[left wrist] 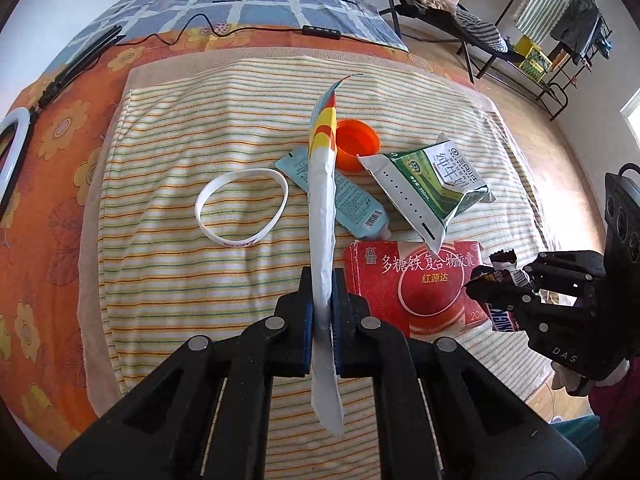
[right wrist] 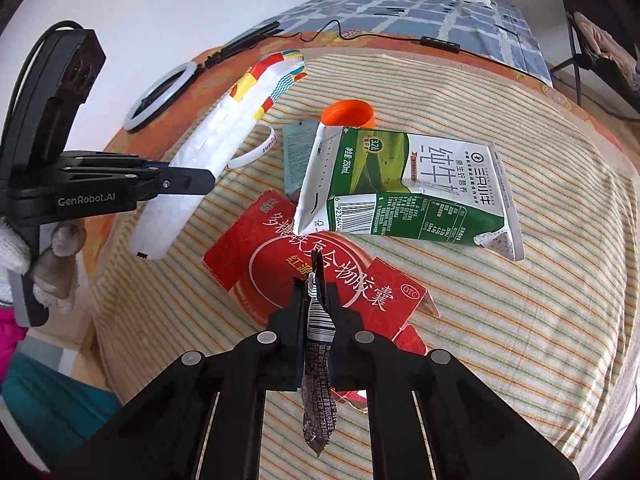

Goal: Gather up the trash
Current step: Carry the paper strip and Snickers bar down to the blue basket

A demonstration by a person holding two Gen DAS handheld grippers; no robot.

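Note:
My left gripper (left wrist: 322, 280) is shut on a long white wrapper with a red, yellow and blue end (left wrist: 322, 184), held edge-on above the striped towel; it also shows in the right wrist view (right wrist: 224, 132). My right gripper (right wrist: 316, 300) is shut on a dark Snickers wrapper (right wrist: 318, 360), seen at the right of the left wrist view (left wrist: 502, 296). On the towel lie a flattened green and white milk carton (right wrist: 404, 184), a flattened red medicine box (right wrist: 320, 276), a light blue tube (left wrist: 348, 200), an orange cap (left wrist: 356, 140) and a white wristband (left wrist: 242, 208).
The striped towel (left wrist: 180, 280) covers an orange flowered sheet (left wrist: 44, 184) on a bed. A ring light (right wrist: 160, 96) and a black cable (left wrist: 240, 32) lie at the far side. A folding chair and a clothes rack (left wrist: 560, 48) stand to the right.

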